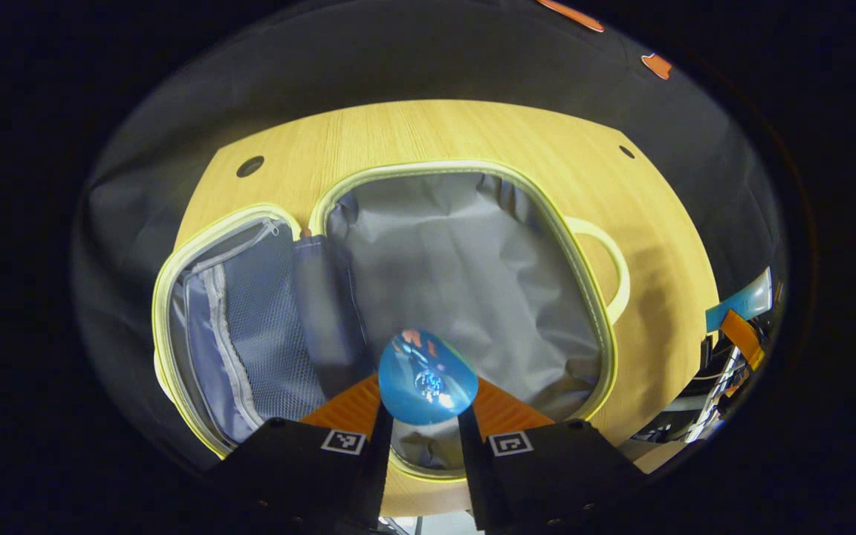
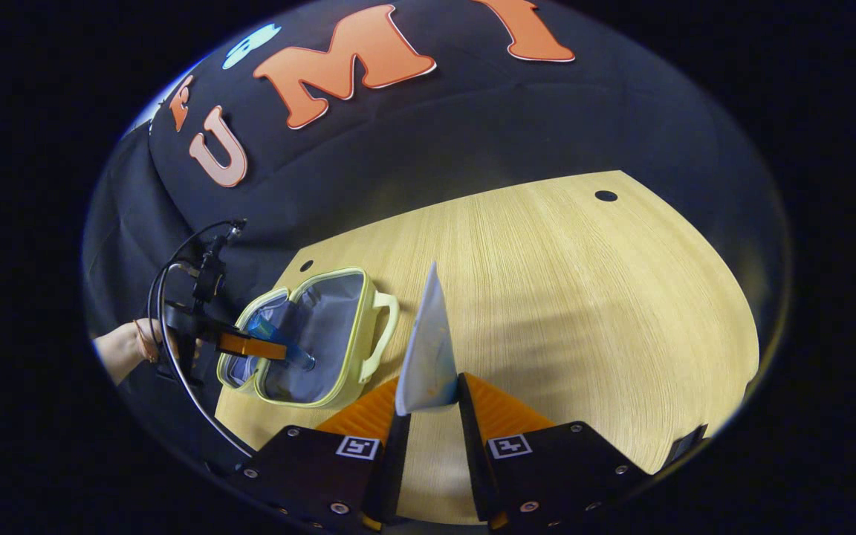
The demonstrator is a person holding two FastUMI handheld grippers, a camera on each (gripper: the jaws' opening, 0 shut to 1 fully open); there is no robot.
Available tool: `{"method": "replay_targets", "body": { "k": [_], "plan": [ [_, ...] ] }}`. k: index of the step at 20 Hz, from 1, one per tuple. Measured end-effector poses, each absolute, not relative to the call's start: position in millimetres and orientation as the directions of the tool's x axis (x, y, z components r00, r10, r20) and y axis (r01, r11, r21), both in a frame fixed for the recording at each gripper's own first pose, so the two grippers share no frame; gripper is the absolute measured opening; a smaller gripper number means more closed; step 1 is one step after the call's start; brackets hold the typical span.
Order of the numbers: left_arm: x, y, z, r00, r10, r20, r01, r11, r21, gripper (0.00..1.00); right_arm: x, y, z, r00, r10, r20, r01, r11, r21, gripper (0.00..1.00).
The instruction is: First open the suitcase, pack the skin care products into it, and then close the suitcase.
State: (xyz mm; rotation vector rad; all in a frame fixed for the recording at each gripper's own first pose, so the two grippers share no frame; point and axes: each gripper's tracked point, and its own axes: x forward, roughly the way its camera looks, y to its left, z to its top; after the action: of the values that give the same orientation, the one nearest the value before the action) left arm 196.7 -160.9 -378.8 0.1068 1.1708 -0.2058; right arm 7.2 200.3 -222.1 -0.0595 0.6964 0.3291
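In the left gripper view, the left gripper [image 1: 423, 423] is seen nearest, its two fingers closed on a blue bottle [image 1: 426, 377], which is viewed end-on so that only its rounded blue end shows. The bottle is held above the open suitcase [image 1: 591, 297], over the near part of the main compartment, and this is judged to be the packing step: the product is being held over the grey lining [image 1: 465, 260] so that it can be lowered or dropped inside. The suitcase lies flat on the wooden table [image 1: 658, 245], its lid [image 1: 242, 327] folded out to the left with a mesh zip pocket showing, and its handle [image 1: 610, 267] on the right. Nothing else is seen inside the compartment, so the way down is judged unobstructed; only the near rim lies close under the fingers.

In the right gripper view, the right gripper [image 2: 428, 416] is clamped on a flat white tube [image 2: 428, 349], held upright with its crimped end pointing up and away. It is held over bare table, near the suitcase on its handle side, presumably waiting its turn. Farther left, the left gripper is seen over the case with a hand [image 2: 127, 345] behind it and a cable looping by. Beyond the table hangs the black cloth wall.
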Motion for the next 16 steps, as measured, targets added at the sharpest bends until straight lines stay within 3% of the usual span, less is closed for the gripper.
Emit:
{"method": "replay_targets", "body": {
  "k": [5,10,14,16],
  "plan": [
    [248,-157,-386,0.446,-0.057,-0.893,0.255,0.965,0.065,0.46,6,197,-227,0.714,0.238,-0.658,-0.282,0.958,0.04,0.39],
    [251,-155,-404,0.42,-0.054,-0.906,0.203,0.979,0.035,0.46,4,197,-223,0.716,0.23,-0.659,-0.274,0.961,0.037,0.39],
    [252,-164,-382,0.481,-0.074,-0.874,0.242,0.969,0.05,1.0,8,205,-211,0.718,0.247,-0.651,-0.284,0.957,0.05,0.39],
    [250,-166,-362,0.543,-0.092,-0.835,0.238,0.97,0.049,1.0,15,219,-197,0.718,0.279,-0.638,-0.322,0.945,0.051,0.39]
  ]
}}
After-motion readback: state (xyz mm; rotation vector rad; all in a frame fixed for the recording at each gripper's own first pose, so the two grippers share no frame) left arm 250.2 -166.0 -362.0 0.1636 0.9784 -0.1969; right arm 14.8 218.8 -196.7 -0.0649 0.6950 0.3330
